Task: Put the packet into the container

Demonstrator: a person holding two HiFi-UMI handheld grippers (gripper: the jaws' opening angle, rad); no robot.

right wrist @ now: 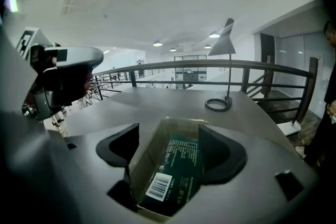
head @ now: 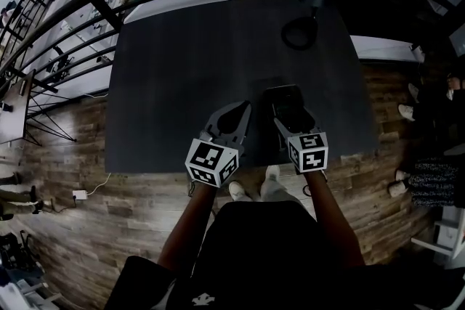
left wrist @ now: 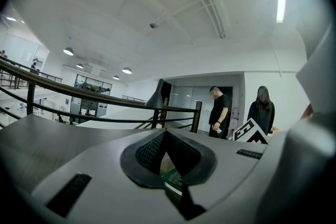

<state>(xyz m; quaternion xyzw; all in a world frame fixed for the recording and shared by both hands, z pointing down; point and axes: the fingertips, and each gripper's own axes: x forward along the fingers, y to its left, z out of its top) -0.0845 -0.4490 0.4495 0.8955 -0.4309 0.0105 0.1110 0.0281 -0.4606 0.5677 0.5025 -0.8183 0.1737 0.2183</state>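
Since the green packet [right wrist: 181, 165] lies flat inside the clear container [right wrist: 185, 121], barcode label facing up, I judge the placing itself done. Straddling that container, the right gripper [right wrist: 169, 134] stands released: its jaws are spread wide, one by each long wall, and I see neither pad pressing on the plastic. Just beside the container, on its left, the left gripper [left wrist: 165, 134] is clenched, tips meeting. A scrap of green and white shows through the gap behind those tips, and I cannot tell what it belongs to or whether it is pinched. Beyond the container, farther up the dark table [head: 182, 69], sits the ring foot of a lamp [head: 299, 33].

The packet looks thin, light and glossy, so probably slippery and easily creased. Should it need shifting, a pinch across its free short end suits better than its flat face. The container seems thin-walled and light, likely to skid or flex, so take it gently across the long walls.
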